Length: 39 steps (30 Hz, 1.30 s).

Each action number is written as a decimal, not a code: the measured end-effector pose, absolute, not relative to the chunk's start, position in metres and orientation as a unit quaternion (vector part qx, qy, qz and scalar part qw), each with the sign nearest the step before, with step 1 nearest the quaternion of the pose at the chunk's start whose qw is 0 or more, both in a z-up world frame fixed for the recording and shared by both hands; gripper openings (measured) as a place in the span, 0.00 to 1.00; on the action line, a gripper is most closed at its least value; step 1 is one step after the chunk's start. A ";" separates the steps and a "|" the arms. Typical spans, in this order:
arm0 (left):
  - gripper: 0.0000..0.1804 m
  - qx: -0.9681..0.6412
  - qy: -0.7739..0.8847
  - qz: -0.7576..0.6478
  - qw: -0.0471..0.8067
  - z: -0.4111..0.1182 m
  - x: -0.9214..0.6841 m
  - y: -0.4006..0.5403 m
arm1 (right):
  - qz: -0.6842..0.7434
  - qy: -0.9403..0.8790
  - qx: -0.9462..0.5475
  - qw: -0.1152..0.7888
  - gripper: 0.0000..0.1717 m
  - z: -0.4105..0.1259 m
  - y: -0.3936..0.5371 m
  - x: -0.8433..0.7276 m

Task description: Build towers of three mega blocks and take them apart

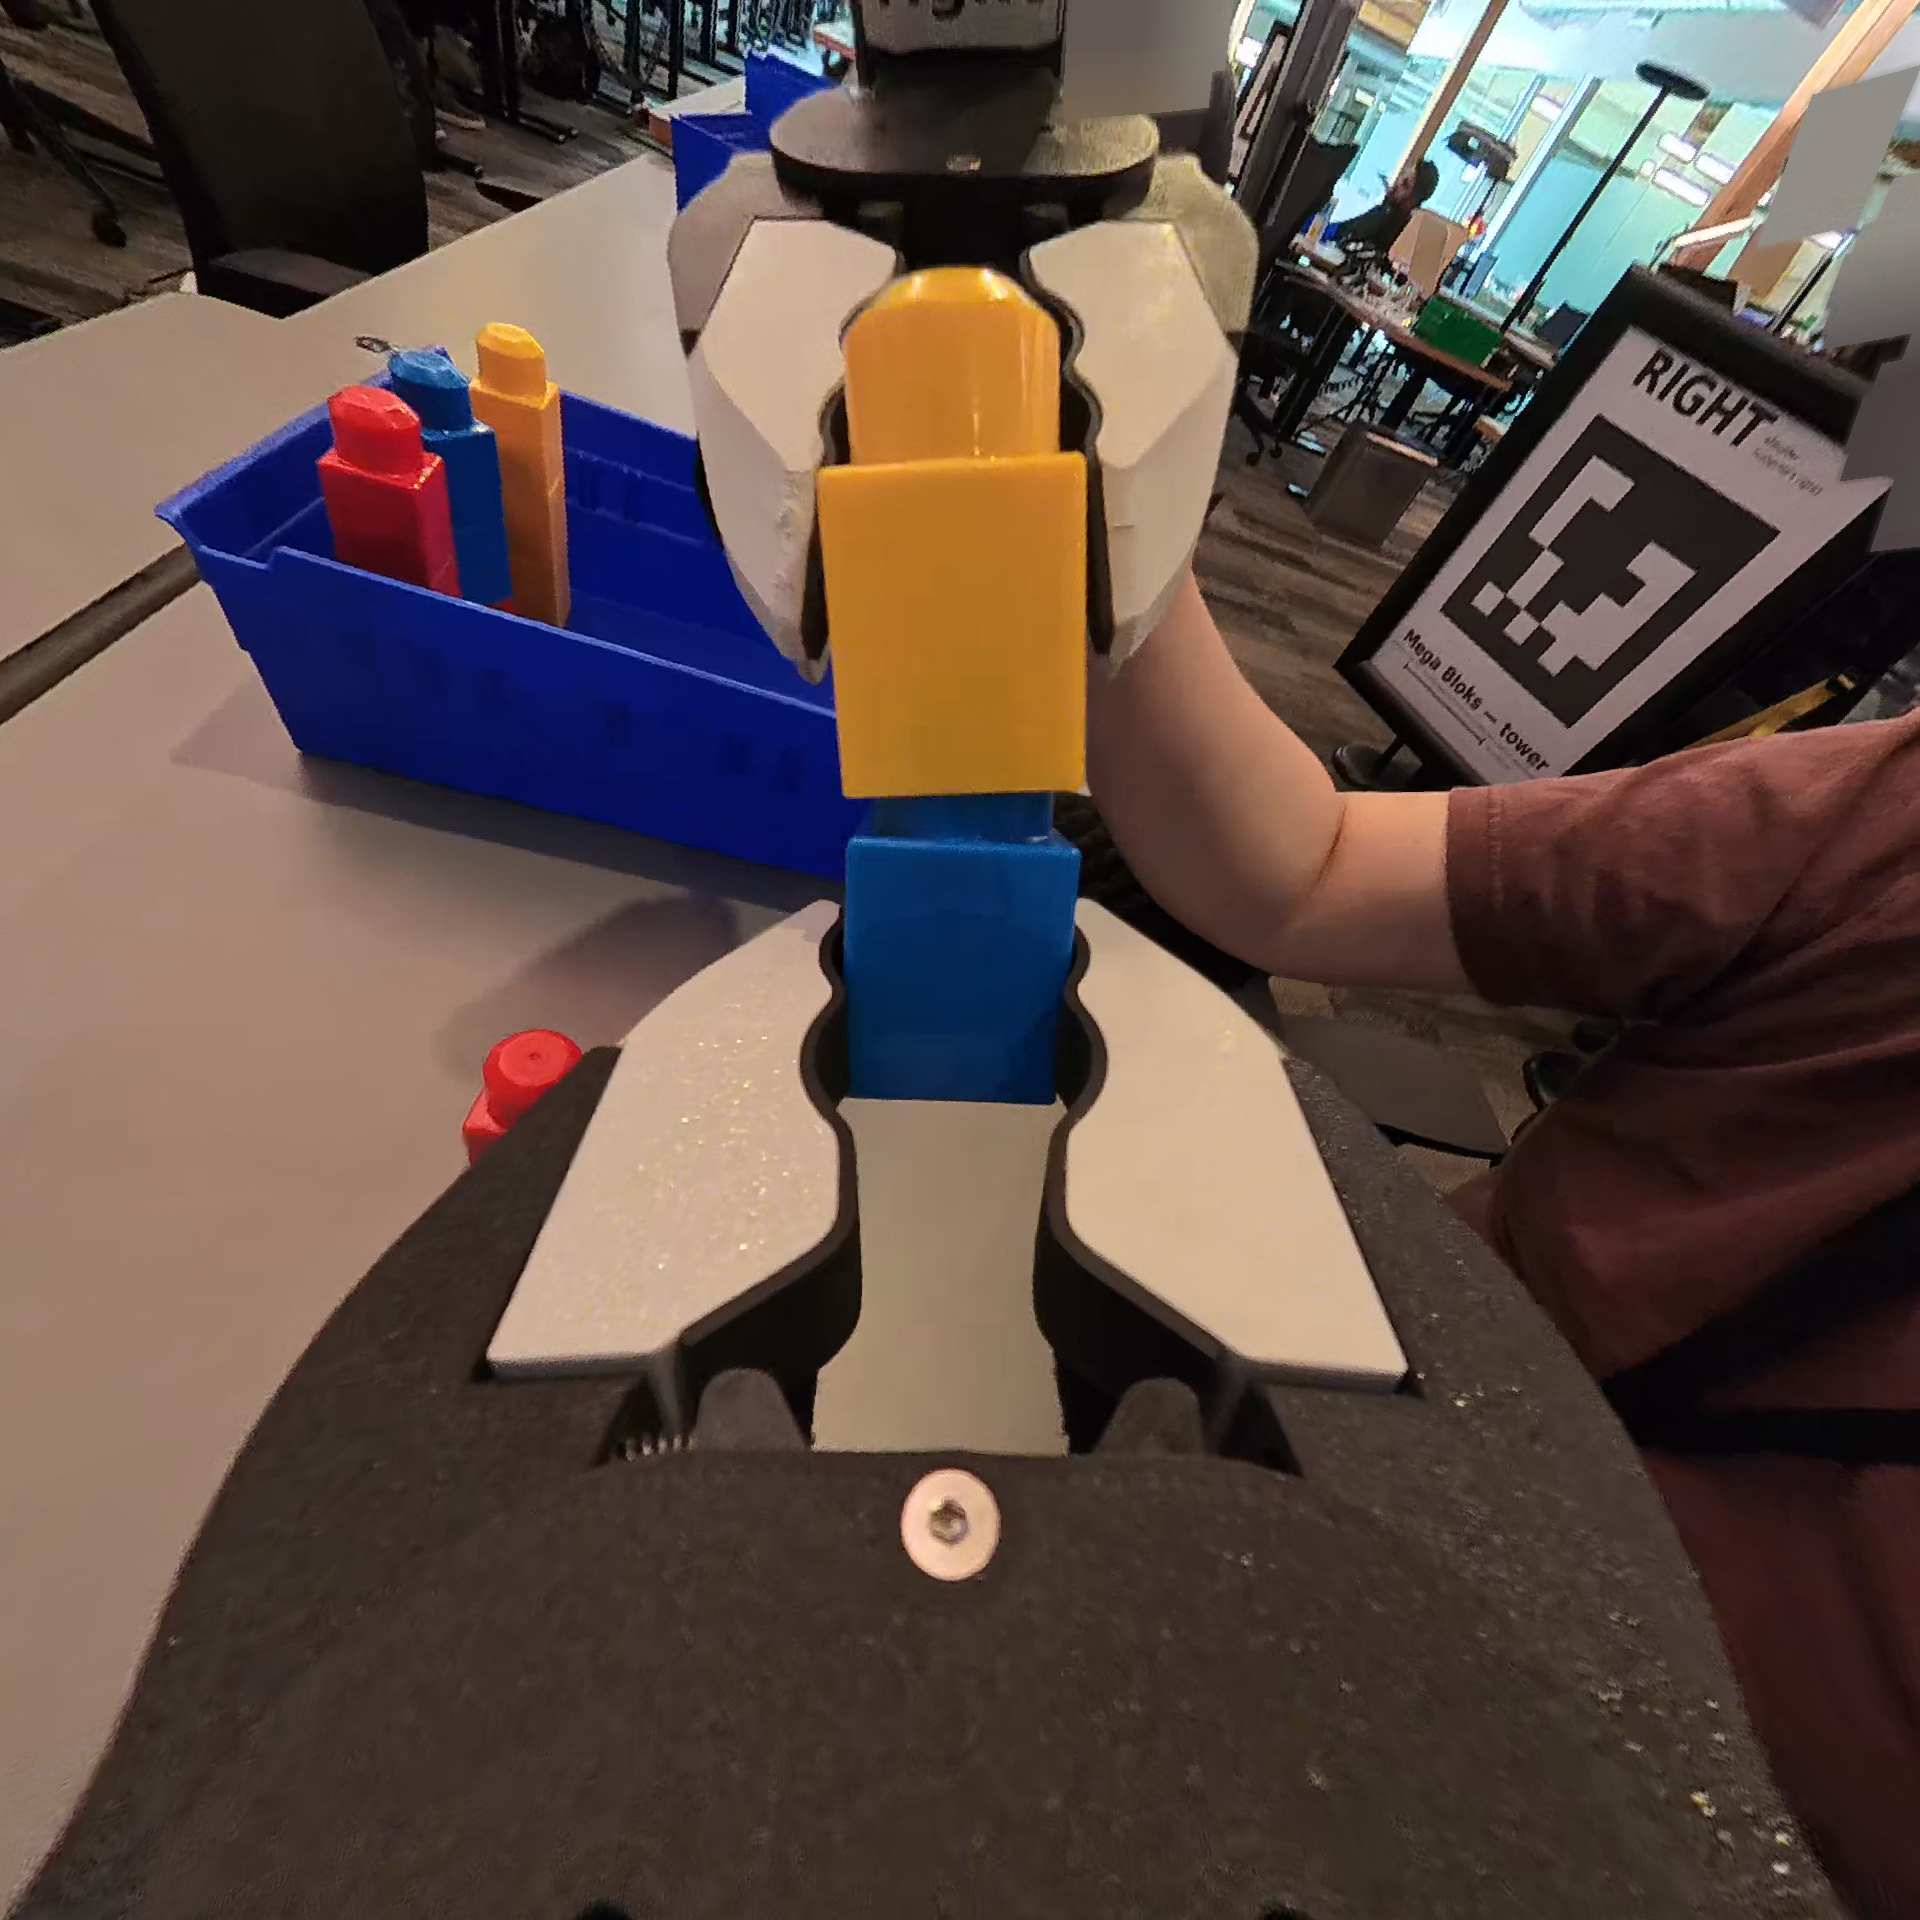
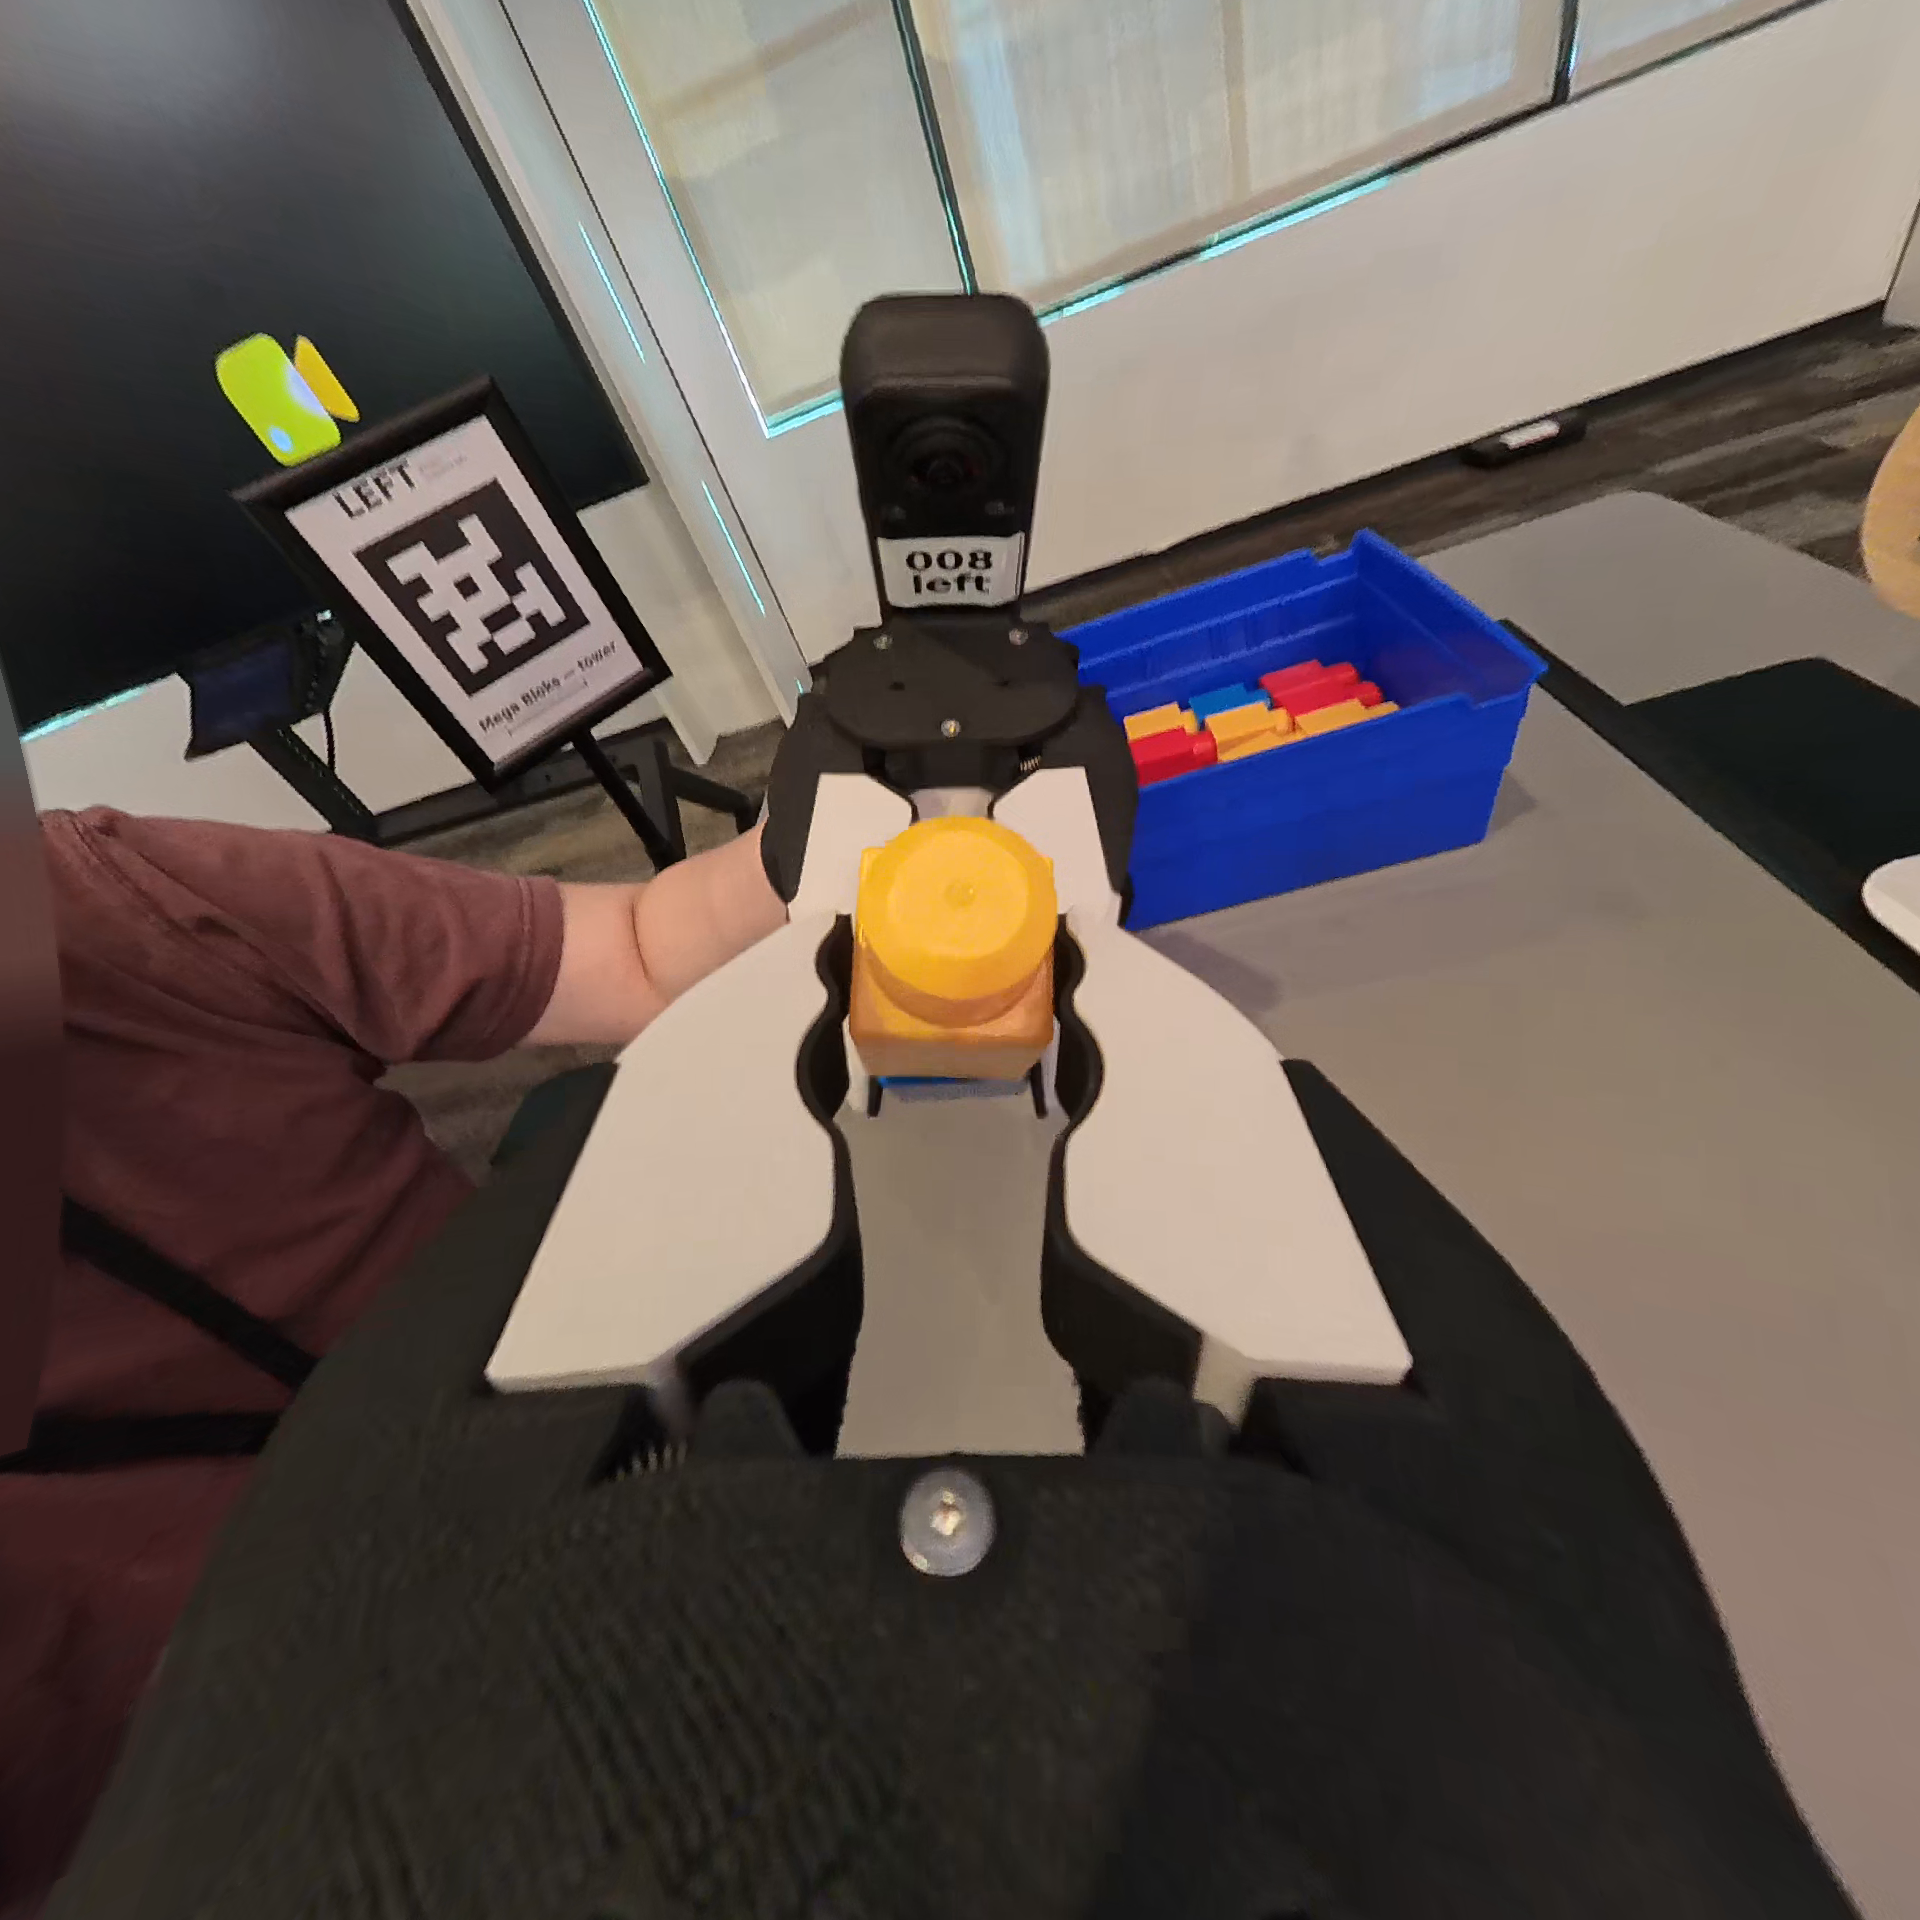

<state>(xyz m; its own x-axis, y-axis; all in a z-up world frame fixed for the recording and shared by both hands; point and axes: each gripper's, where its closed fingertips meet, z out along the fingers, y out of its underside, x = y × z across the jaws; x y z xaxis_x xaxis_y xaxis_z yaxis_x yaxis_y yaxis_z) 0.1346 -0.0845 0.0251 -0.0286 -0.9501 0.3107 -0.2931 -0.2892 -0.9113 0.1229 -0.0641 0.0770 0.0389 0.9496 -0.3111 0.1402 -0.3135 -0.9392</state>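
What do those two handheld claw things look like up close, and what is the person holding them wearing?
Both the left gripper and the right gripper have a rough, matte black body with a silver screw in the middle. Their jaws carry pale grey fingers with wavy black inner edges. The left one bears a black camera with a white label. The person wears a maroon short sleeve.

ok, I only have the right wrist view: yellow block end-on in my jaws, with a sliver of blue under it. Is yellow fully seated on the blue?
Observer: No. The left wrist view shows part of the blue block's stud exposed below the yellow block.
Operator: What's holding the blue?
Observer: The left gripper, with its fingers against both sides of the block.
Operator: Anything loose on the table?
Observer: A red block lies beside the left gripper, out of your view.
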 end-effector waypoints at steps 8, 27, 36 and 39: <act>0.20 -0.607 0.479 -0.563 0.291 0.031 0.137 -0.090 | 0.550 -0.440 -0.589 0.396 0.22 0.084 -0.065 0.119; 0.19 -0.603 0.442 -0.584 0.317 0.049 0.130 -0.084 | 0.579 -0.381 -0.571 0.440 0.22 0.099 -0.058 0.106; 0.19 -0.619 0.451 -0.558 0.318 0.044 0.129 -0.081 | 0.563 -0.393 -0.582 0.436 0.22 0.092 -0.057 0.106; 0.19 -0.622 0.451 -0.556 0.318 0.044 0.128 -0.081 | 0.564 -0.391 -0.581 0.438 0.22 0.093 -0.057 0.105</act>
<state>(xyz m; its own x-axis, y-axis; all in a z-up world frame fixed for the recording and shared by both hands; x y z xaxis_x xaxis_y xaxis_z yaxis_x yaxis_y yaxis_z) 0.1285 -0.0808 0.0439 -0.0242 -0.9138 0.4054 -0.2073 -0.3921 -0.8963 0.1046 -0.0570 0.0927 0.0575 0.9478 -0.3136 -0.0401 -0.3117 -0.9493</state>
